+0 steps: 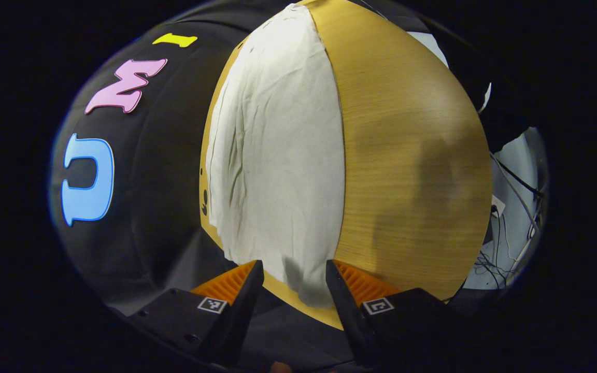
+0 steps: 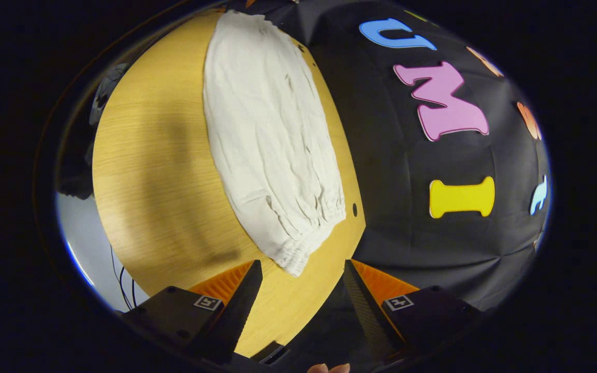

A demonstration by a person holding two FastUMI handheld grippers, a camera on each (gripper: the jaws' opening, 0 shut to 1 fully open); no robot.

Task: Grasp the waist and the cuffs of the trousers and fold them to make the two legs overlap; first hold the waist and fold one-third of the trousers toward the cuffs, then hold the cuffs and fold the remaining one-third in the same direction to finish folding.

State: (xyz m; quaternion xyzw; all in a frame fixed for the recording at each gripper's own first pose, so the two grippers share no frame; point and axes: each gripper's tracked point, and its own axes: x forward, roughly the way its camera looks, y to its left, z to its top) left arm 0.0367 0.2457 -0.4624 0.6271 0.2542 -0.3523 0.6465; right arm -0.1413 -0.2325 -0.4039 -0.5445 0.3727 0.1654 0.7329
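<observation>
Cream-white crinkled cloth trousers (image 1: pixel 278 155): laid flat lengthwise on the light wood-grain counter (image 1: pixel 412 171), along its edge by the black cloth wall. My left tongs (image 1: pixel 294 274): released, fingers apart, hovering just over the plain near end. My right tongs (image 2: pixel 302 274): released, above the gathered elastic end (image 2: pixel 309 233), not touching. Far side: grey floor, loose cables (image 1: pixel 511 228).

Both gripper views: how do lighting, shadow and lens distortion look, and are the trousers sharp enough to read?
Left gripper view: fisheye bows the table; broad soft shadow on the wood; trousers sharp, creases readable. Right gripper view: same bulge; soft shadow band on the table; elastic waistband gathers on the trousers crisp; no glare.
</observation>
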